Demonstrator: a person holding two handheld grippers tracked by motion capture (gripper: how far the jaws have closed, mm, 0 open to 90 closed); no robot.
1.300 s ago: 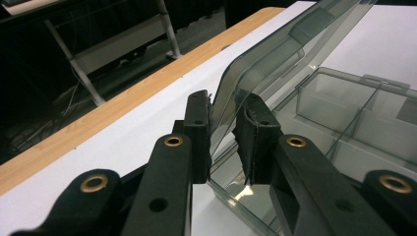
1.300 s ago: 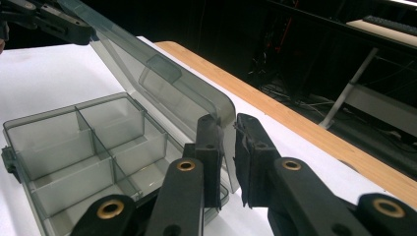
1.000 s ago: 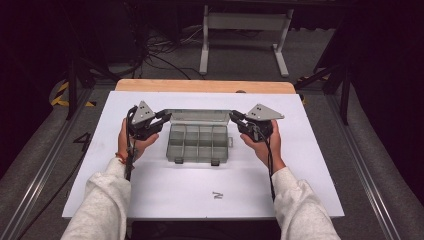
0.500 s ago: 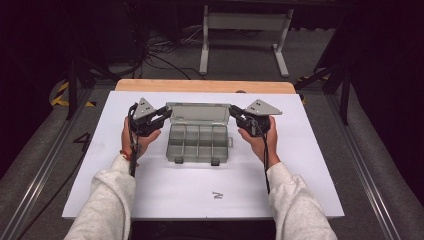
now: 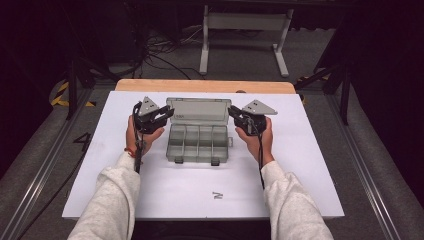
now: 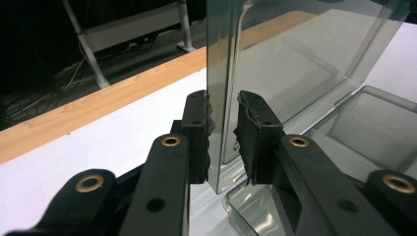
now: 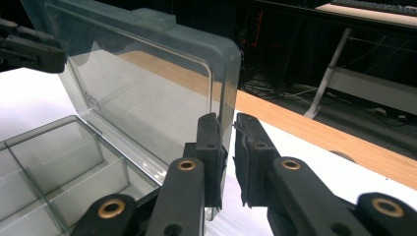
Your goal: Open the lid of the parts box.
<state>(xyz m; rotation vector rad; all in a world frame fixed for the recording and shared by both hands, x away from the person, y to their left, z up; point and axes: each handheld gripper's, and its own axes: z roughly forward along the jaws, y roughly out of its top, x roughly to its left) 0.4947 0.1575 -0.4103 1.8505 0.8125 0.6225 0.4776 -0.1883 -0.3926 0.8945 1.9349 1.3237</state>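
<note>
A clear grey compartment box (image 5: 199, 142) stands open on the white board, its hinged lid (image 5: 199, 111) raised at the back. My left gripper (image 5: 167, 114) is shut on the lid's left edge and my right gripper (image 5: 232, 111) on its right edge. In the left gripper view the upright lid (image 6: 295, 59) passes between the two black pads of the left gripper (image 6: 223, 132). The right gripper view shows the lid's corner (image 7: 147, 83) pinched by the right gripper (image 7: 230, 157), with the empty compartments (image 7: 49, 162) below. The left gripper (image 7: 29, 46) shows at the lid's far side.
The white board (image 5: 310, 165) covers the table, and a wooden strip (image 5: 205, 86) runs along its far edge. A small black mark (image 5: 218, 195) is printed near the front. Beyond the table stand a metal frame (image 5: 240, 30) and cables on the dark floor.
The lid has swung up from lying back to standing nearly upright. Both grippers stayed on its side edges, and the right hand shifted slightly inward.
</note>
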